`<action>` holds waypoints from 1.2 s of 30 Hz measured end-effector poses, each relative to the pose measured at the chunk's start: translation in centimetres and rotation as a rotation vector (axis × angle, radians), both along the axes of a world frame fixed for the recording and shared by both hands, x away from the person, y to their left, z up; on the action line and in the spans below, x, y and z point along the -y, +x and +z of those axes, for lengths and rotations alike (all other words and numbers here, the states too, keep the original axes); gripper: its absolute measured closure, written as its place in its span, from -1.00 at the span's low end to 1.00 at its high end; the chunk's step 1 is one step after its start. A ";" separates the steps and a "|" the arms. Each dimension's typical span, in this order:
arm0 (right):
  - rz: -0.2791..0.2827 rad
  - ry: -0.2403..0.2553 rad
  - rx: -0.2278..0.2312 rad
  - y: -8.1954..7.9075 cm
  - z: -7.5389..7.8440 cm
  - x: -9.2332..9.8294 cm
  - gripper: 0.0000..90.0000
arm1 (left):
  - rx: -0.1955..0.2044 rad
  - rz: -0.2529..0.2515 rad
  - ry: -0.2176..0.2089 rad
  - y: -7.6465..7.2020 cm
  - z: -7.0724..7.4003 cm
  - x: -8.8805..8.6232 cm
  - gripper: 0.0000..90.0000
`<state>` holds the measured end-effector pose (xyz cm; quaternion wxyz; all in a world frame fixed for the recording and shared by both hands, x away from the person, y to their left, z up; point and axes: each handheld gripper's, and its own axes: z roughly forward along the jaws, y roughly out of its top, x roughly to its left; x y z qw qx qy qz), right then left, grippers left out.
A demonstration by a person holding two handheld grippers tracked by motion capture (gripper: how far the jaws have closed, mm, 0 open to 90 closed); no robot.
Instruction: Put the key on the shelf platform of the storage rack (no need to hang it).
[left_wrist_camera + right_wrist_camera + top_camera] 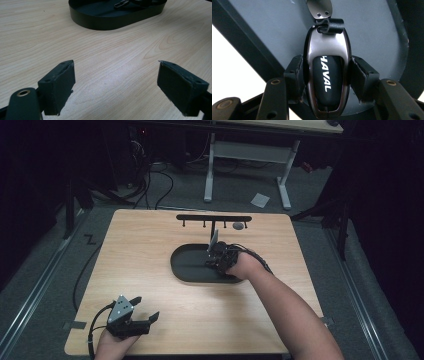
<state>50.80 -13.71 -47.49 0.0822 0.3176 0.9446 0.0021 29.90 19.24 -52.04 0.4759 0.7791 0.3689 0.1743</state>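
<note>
So, high view first: wooden table [150, 270] with a black oval tray [187, 265] sitting mid-table, and behind it a black key rack [214, 218] with small hooks, something round and grey hanging on one of them. Right gripper [216, 257] reaching down into the tray's right half, hand wrapped around it, forearm coming in from the bottom right. Left gripper [145, 308] parked near the front-left corner of the table, well apart from the tray, jaws spread wide with nothing between them.

Left gripper view: both black jaws wide apart over bare wood grain, tray [100, 21] up ahead at the top of the frame, a bit of metal clip lying inside it.

Right gripper view: jaws pinching a car key fob [328, 75] from both sides, black body with silver trim and "HAVAL" printed in white down the middle. Black loop and a metal tag [319, 7] attached at the fob's far end. Dark tray floor [274, 27] right behind the fob; can't tell if it's touching the floor or lifted slightly.
</note>
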 end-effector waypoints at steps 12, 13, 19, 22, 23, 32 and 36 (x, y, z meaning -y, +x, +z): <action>-0.045 0.032 0.016 0.4 -1.2 0.8 0.06 | -0.002 0.011 -0.001 -0.2 -0.1 -0.3 -0.65; -0.045 0.032 0.016 0.4 -1.2 0.8 0.06 | -0.002 0.011 -0.001 -0.2 -0.1 -0.3 -0.65; -0.030 0.047 0.045 0.0 -0.7 0.5 -0.15 | -0.002 0.014 0.002 -0.3 -0.1 -0.4 -0.65; -0.024 0.044 0.060 -0.3 -0.3 0.4 -0.18 | -0.002 0.013 0.003 -0.3 -0.1 -0.3 -0.65; -0.025 0.051 0.068 -0.4 -0.1 0.4 -0.19 | -0.003 0.011 0.003 -0.3 -0.1 -0.3 -0.65; -0.026 0.110 0.154 -2.5 2.2 1.5 -0.32 | -0.006 0.004 0.009 -0.1 -0.2 0.0 -0.65; -0.050 0.159 0.193 -3.6 3.1 2.5 -0.30 | -0.004 0.000 0.012 -0.1 -0.2 0.2 -0.65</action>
